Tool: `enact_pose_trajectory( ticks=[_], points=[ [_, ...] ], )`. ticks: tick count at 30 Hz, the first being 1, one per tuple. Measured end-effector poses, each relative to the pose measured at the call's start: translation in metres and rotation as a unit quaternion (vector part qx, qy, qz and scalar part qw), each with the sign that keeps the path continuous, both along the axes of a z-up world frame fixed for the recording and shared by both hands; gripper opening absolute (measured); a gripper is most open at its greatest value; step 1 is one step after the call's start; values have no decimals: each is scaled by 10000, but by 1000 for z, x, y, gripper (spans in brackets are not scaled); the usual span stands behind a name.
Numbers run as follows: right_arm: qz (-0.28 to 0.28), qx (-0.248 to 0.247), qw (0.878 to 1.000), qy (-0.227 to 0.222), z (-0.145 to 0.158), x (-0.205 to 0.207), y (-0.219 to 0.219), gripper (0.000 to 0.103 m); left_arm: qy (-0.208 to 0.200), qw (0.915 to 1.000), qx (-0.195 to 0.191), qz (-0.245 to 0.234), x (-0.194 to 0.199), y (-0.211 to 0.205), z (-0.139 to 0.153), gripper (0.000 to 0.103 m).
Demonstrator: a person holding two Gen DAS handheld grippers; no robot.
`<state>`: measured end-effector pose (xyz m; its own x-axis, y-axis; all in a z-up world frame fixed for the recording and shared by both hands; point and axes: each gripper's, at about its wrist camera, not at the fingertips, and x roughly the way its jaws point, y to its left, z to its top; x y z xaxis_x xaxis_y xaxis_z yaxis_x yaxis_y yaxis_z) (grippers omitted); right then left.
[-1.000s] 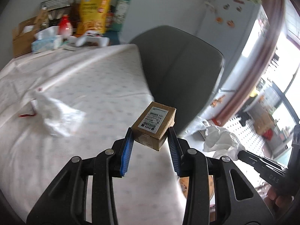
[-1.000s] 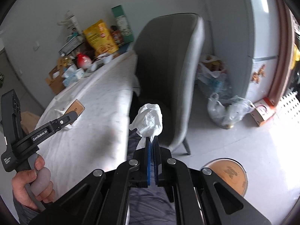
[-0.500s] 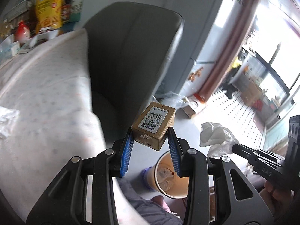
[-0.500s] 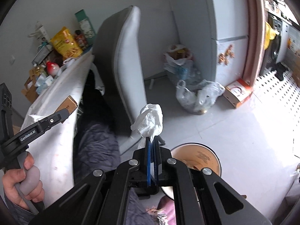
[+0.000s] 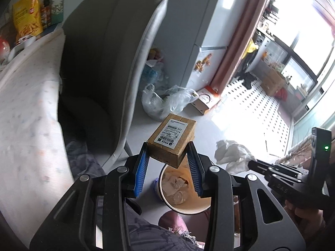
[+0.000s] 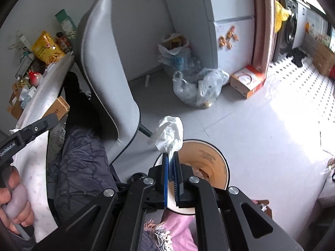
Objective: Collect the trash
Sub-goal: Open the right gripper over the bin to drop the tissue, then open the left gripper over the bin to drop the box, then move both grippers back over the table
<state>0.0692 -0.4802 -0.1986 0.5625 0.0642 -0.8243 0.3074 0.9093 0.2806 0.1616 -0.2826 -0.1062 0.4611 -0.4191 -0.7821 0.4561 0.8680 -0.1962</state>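
The bin [image 6: 217,161], a round open pail with a pale rim and tan inside, stands on the grey floor [image 6: 240,129] just beside the person's knees, with the chair [image 5: 108,62] near on one side and free floor on the other. Crumpled paper already lies in it.

The left gripper [image 5: 169,165] has its jaws partly apart and pressed on the sides of a small brown box [image 5: 172,138], which sits tilted over the bin's near rim. The box bears a white printed label with barcodes.

The right gripper [image 6: 172,175] hangs over the bin's rim; its jaws are nearly together and opening, with the tail of a crumpled white tissue [image 6: 169,135] between the blue pads and the wad standing out past the tips.

The table [image 5: 27,108], under a pale speckled cloth, ends at the chair. Plastic bags [image 6: 196,90] and a carton [image 6: 247,81] lie by the fridge [image 6: 228,21]; beyond, sunlight falls on a dotted mat.
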Motion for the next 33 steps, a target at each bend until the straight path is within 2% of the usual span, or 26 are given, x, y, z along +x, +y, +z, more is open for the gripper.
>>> enact_pose_trajectory(
  ticks=[3, 4, 5, 6, 12, 22, 23, 24, 28, 33],
  points=[
    [-50, 93, 9998, 146, -14, 0, -4, 11, 63, 9999, 31, -100, -1, -8, -5, 37],
    [-64, 116, 9998, 164, -16, -1, -5, 22, 76, 9999, 51, -133, -2, -11, -6, 37],
    [-71, 151, 9997, 157, -18, -2, -7, 41, 88, 9998, 72, -159, -2, -14, -8, 37],
    [-91, 128, 9998, 119, -19, -3, -9, 45, 105, 9998, 87, -177, -2, -16, -9, 37],
    [-190, 131, 9997, 112, -22, -9, -20, 45, 191, 9992, 157, -300, -3, -25, -17, 37],
    [-569, 110, 9983, -77, -7, -23, -43, 45, 572, 9939, 303, -894, -15, -62, -39, 38],
    [-593, 116, 9981, -90, -7, -25, -45, 45, 628, 9927, 309, -986, -16, -65, -41, 49],
    [-620, 118, 9980, -102, -6, -26, -47, 45, 657, 9918, 339, -1046, -17, -69, -43, 66],
    [-654, 121, 9977, -141, -4, -28, -46, 45, 584, 9932, 287, -967, -17, -63, -38, 76],
    [-608, 147, 9979, -175, -3, -27, -43, 46, 455, 9972, 153, -573, -7, -42, -20, 92]
  ],
)
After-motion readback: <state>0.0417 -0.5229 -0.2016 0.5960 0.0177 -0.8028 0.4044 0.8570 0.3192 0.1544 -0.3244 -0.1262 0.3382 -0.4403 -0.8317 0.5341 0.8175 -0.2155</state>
